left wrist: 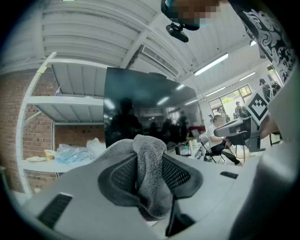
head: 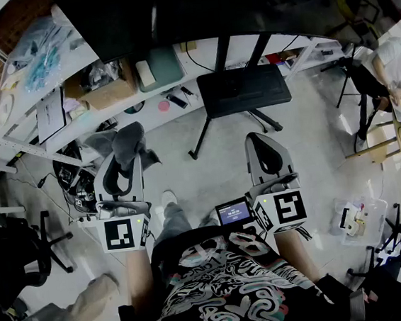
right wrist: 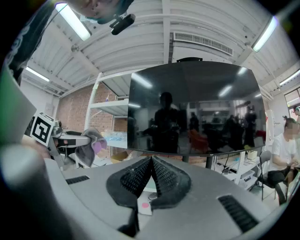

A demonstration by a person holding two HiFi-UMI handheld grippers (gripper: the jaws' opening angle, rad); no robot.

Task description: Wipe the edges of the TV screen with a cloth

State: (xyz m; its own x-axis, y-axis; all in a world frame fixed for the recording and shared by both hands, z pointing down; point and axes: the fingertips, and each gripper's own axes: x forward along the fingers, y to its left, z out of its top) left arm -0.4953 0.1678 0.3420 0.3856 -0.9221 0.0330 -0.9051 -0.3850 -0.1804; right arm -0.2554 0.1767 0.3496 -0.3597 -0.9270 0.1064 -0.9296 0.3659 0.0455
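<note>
Left hand-held gripper (left wrist: 150,180): jaws clamped on a grey cloth (left wrist: 151,159); a thick fold bulges up between the pads and hangs over the front.
Right hand-held gripper (right wrist: 151,171): jaws pressed together, nothing between them.
Cloth position: in the left hand-held gripper, in front of the TV's lower left part and not touching the screen. From the right gripper view it hangs to the left of the TV.
TV (right wrist: 192,108): dark screen, switched off, reflecting ceiling lights and figures; mounted on a black stand (head: 243,91) on the floor.
Gripper positions: in the head view both are held out side by side in front of the person, pointing toward the TV, left one toward the shelf side.
Shelf (head: 171,81): white, behind the stand, cluttered with boxes and bags.
Surroundings: a person (right wrist: 286,150) sits at far right.
</note>
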